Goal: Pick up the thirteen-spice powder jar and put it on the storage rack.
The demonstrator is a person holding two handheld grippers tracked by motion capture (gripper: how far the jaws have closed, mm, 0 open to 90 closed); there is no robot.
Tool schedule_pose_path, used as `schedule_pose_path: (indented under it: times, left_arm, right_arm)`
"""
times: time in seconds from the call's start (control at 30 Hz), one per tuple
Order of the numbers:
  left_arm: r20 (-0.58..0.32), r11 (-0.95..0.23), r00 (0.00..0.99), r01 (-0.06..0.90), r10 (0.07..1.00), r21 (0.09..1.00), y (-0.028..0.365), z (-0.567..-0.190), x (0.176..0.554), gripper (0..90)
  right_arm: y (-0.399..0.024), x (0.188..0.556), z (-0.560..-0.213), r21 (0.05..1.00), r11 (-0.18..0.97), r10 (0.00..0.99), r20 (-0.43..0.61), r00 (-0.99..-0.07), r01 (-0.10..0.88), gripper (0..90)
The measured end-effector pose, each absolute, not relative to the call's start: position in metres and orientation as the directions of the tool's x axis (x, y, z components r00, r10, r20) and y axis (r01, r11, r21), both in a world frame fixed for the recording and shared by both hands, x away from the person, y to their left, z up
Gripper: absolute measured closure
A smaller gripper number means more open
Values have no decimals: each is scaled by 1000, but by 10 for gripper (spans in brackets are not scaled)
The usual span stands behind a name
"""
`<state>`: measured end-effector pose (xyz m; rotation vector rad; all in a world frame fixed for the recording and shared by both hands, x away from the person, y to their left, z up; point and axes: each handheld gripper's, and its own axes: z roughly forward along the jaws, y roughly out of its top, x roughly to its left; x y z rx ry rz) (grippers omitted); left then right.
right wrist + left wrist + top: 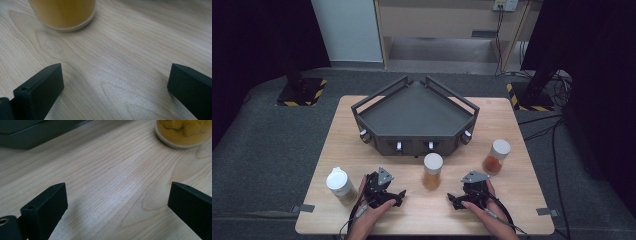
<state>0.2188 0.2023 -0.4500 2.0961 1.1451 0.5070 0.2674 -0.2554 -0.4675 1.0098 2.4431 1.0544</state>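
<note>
A dark five-sided tray with raised rails stands at the back of the wooden table. Three white-lidded jars stand in front of it: a yellow-filled jar in the middle, an orange-filled jar to the right and a pale jar at the left. My left gripper rests on the table left of the yellow jar, open and empty. My right gripper sits to that jar's right, also open and empty; the jar's base shows at its upper left.
Grey carpet surrounds the table. Two stand bases with yellow-black tape sit on the floor behind it, with cables at the right. A wooden cabinet stands at the back.
</note>
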Motion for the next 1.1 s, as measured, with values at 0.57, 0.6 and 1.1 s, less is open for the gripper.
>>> schedule_pose_path:
  times: [0.57,0.6,1.1]
  left_arm:
    - [26,-379,549,541,835,751,206,-422,205,19]
    - [28,-380,549,539,835,752,206,-421,204,19]
    - [37,-375,557,507,830,776,213,-401,194,20]
  right_arm:
    - [-255,267,-468,726,485,704,7,-710,488,6]
    - [-255,267,-468,726,485,704,7,-710,488,6]
    - [-255,267,-468,726,485,704,7,-710,488,6]
